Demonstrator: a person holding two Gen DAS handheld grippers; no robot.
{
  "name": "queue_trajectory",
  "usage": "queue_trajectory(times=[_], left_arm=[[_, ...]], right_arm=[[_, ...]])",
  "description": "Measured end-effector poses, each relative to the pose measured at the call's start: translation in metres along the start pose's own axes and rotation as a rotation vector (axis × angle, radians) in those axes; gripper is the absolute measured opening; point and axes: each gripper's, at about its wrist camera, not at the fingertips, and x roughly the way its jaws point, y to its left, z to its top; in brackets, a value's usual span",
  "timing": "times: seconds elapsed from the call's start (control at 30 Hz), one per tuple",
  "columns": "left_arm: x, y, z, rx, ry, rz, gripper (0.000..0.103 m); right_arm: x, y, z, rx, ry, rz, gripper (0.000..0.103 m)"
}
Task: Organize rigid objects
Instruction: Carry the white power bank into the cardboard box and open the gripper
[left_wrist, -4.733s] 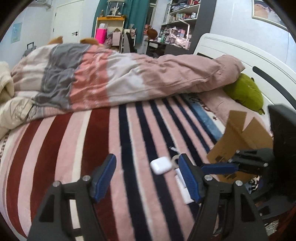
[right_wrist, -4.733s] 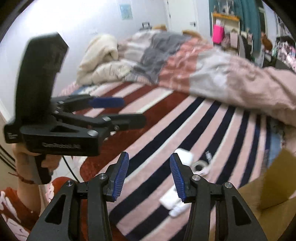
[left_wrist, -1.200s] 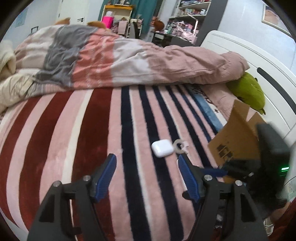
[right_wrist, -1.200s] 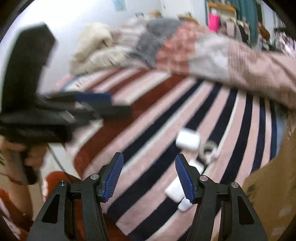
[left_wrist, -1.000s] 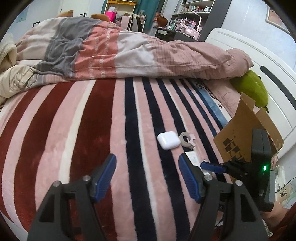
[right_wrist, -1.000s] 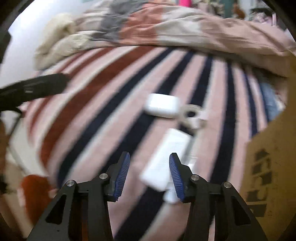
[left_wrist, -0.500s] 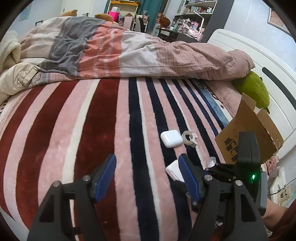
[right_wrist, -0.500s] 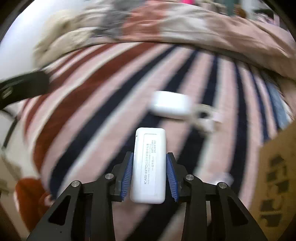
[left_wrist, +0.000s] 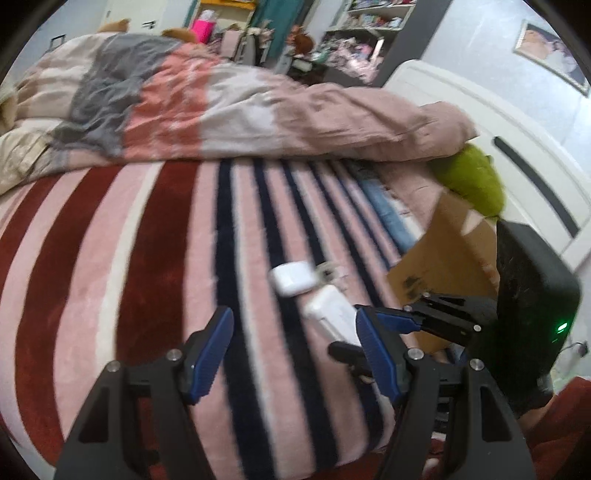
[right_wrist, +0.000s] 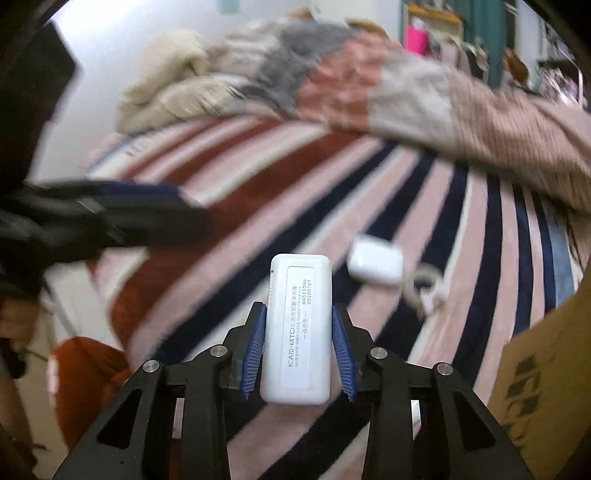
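My right gripper (right_wrist: 299, 347) is shut on a flat white case printed KATO-KATO (right_wrist: 298, 328) and holds it above the striped blanket. The case also shows in the left wrist view (left_wrist: 332, 312), with the right gripper (left_wrist: 373, 332) around it. A white earbud case (right_wrist: 375, 265) lies on the blanket beyond it, also in the left wrist view (left_wrist: 293, 277). A small tape ring (right_wrist: 424, 286) lies next to the earbud case, also in the left wrist view (left_wrist: 327, 271). My left gripper (left_wrist: 293, 350) is open and empty over the blanket.
A cardboard box stands at the right on the bed (left_wrist: 447, 266), also in the right wrist view (right_wrist: 546, 384). A rumpled pink and grey duvet (left_wrist: 221, 107) lies across the far side. A green plush (left_wrist: 472, 181) sits by the white headboard.
My right gripper came down, shut on the white case and lifted it off the blanket. The left gripper has stayed open and shifted a little.
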Motion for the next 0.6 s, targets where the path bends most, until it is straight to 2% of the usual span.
queue_trajectory(times=[0.17,0.27,0.4,0.6], left_arm=[[-0.007,-0.041,0.026,0.033,-0.017,-0.141,0.047],[-0.001,-0.066,0.039,0.064,-0.006,-0.192,0.031],[0.019,-0.111,0.058,0.123,0.016,-0.235,0.03],[0.064,-0.181,0.078,0.223,0.085,-0.274,0.03]], right_arm=[[-0.06,-0.01,0.016,-0.035,-0.131,0.113,0.031],[-0.085,-0.019,0.02,-0.051,-0.187,0.126,0.031],[-0.111,-0.041,0.015,-0.045,-0.234,0.087,0.031],[-0.148,-0.097,-0.009,0.044,-0.256,0.022,0.031]])
